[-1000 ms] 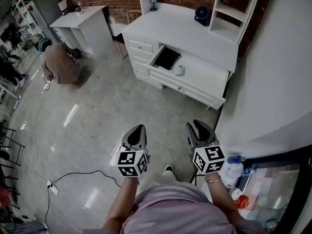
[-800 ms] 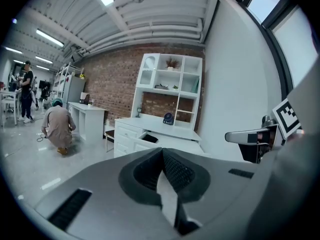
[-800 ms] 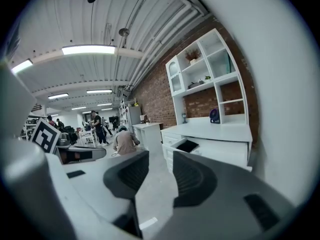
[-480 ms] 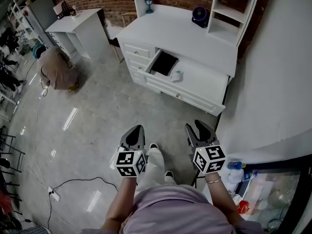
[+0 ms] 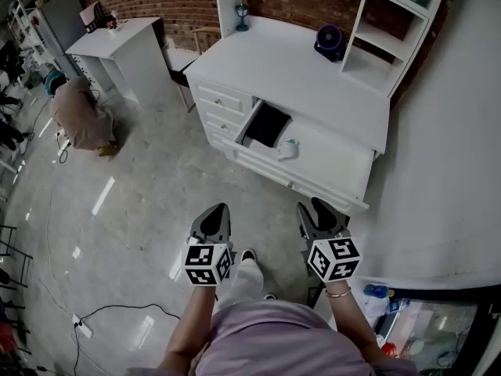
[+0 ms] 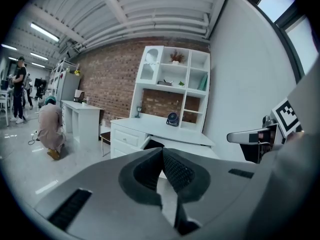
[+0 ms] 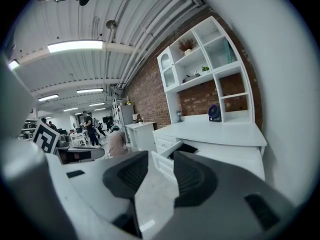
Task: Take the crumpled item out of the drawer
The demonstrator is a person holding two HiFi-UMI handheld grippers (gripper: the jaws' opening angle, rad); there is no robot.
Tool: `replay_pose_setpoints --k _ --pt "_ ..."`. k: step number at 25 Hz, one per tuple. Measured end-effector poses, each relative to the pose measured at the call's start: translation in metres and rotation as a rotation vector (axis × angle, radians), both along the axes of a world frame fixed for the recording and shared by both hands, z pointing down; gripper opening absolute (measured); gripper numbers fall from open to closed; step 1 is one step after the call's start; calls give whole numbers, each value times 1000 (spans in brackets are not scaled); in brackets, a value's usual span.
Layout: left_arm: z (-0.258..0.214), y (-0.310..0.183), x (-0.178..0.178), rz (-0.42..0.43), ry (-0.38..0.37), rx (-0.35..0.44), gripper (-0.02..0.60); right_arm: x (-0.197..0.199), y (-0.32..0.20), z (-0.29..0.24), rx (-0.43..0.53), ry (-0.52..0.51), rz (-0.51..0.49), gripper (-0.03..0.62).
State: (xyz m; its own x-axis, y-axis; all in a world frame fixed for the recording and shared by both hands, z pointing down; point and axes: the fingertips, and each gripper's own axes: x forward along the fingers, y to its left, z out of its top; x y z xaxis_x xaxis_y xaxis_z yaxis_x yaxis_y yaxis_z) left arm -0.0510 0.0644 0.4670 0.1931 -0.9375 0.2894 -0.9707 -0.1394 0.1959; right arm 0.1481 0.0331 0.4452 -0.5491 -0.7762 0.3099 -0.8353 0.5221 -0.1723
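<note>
The white dresser (image 5: 297,69) stands ahead with its upper drawer (image 5: 266,124) pulled open, dark inside. A small pale crumpled item (image 5: 288,149) sits at the drawer's front right corner. My left gripper (image 5: 217,208) is held above the floor well short of the dresser. In the left gripper view, the left gripper (image 6: 162,152) has its pads meeting at the tips, shut and empty. My right gripper (image 5: 317,205) hangs beside it at the same distance. In the right gripper view, the right gripper (image 7: 161,157) shows a gap framing the drawer (image 7: 180,148). Its jaws have just been opening, with nothing between them.
A person (image 5: 78,112) crouches on the floor at left near a small white desk (image 5: 125,41). A shelf unit (image 5: 391,22) and a fan (image 5: 329,37) stand on the dresser. A white wall (image 5: 446,147) rises at right. A cable with a power strip (image 5: 82,327) lies at lower left.
Both grippers have travelled forward together toward the dresser, which now looks nearer and sits lower in the head view. The person's foot has stepped ahead.
</note>
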Motion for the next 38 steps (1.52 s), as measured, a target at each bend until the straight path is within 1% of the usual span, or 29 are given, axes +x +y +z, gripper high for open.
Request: replay_pose_setpoints --k 11,15,18,24,28,34,38 --pt "7 -80 -52 32 21 -8 0 -39 -82 7 -27 21 59 152" --pt "9 -97 -70 35 23 -3 0 -53 -97 10 -29 34 74 152" --pt "13 -106 -78 37 30 -13 0 -58 -105 14 -45 45 82 152" --pt "21 -127 -85 35 44 -24 0 -61 -131 23 -61 80 94 153" --pt "22 -143 -85 32 41 -29 0 -56 -156 27 -74 83 102 154" --pt "20 -172 -97 -4 38 -24 0 -51 -199 28 -73 91 95 160" --pt "22 -191 -102 -32 33 -27 0 -49 -227 34 -81 107 75 179"
